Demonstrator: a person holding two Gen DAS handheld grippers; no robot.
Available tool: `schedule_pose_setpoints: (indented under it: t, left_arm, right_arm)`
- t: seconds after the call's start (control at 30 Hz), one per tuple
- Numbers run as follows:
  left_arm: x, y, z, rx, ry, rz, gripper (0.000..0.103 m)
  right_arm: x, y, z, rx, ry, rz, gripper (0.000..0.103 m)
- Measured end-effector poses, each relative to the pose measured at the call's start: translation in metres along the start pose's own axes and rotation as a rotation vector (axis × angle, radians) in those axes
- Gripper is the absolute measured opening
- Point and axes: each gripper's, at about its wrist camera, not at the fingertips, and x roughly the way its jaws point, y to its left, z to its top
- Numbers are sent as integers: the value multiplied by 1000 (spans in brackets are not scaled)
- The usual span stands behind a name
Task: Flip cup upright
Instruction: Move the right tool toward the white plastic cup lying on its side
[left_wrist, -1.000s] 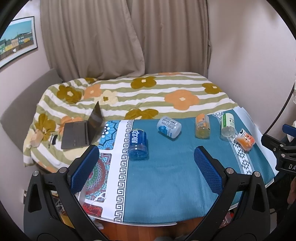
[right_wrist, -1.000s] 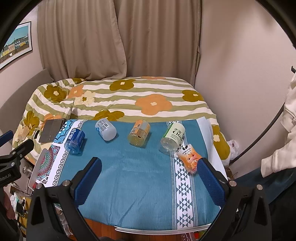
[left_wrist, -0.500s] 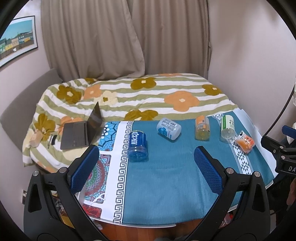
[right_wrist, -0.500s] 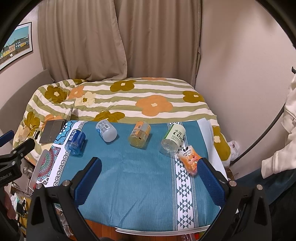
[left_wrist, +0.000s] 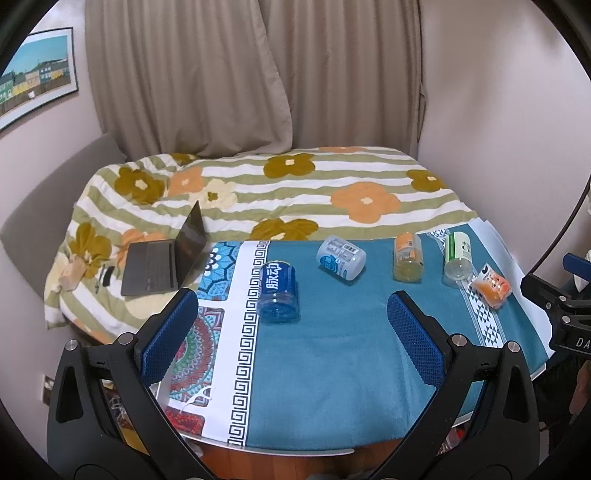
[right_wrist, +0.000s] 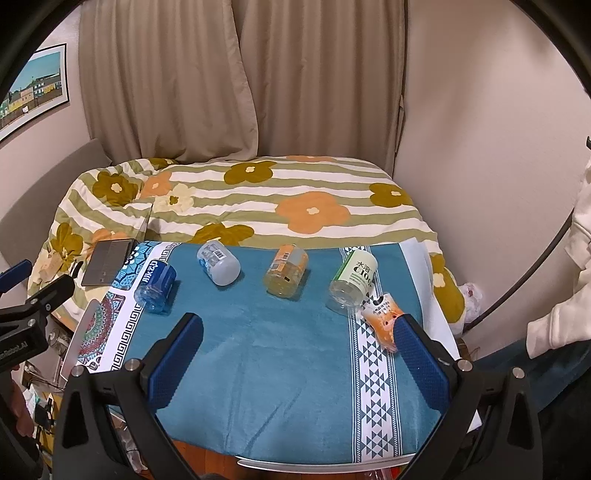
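We face a beige-curtained room where a bed with a striped, flower-printed quilt (left_wrist: 295, 192) lies behind a table draped in a teal cloth (left_wrist: 332, 350) with patterned white borders. An open dark grey laptop (left_wrist: 162, 258) sits on the quilt at the left.

Five cut-bottle cups lie on their sides in a row across the far part of the cloth: a blue-labelled clear plastic cup (left_wrist: 277, 293) (right_wrist: 155, 284), a pale white-and-blue cup (left_wrist: 341, 257) (right_wrist: 218, 263), an orange-labelled cup (left_wrist: 407, 257) (right_wrist: 286, 271), a green-and-white labelled cup (left_wrist: 457, 254) (right_wrist: 352, 280), and a small orange cartoon-printed cup (left_wrist: 491, 286) (right_wrist: 382, 317) touching or just beside the green one.

Our left gripper (left_wrist: 291, 336) hangs above the near cloth with blue-padded fingers spread wide, holding nothing. Our right gripper (right_wrist: 295, 354) is likewise spread and empty, its right pad (right_wrist: 421, 362) overlapping the small orange cup in view.
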Motion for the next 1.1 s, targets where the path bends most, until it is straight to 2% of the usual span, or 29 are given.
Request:
schedule_pose_setpoints:
  t: [1.1]
  left_arm:
    - [-4, 0, -3, -20, -7, 21, 103]
  right_arm:
    - [-1, -7, -1, -18, -34, 54, 103]
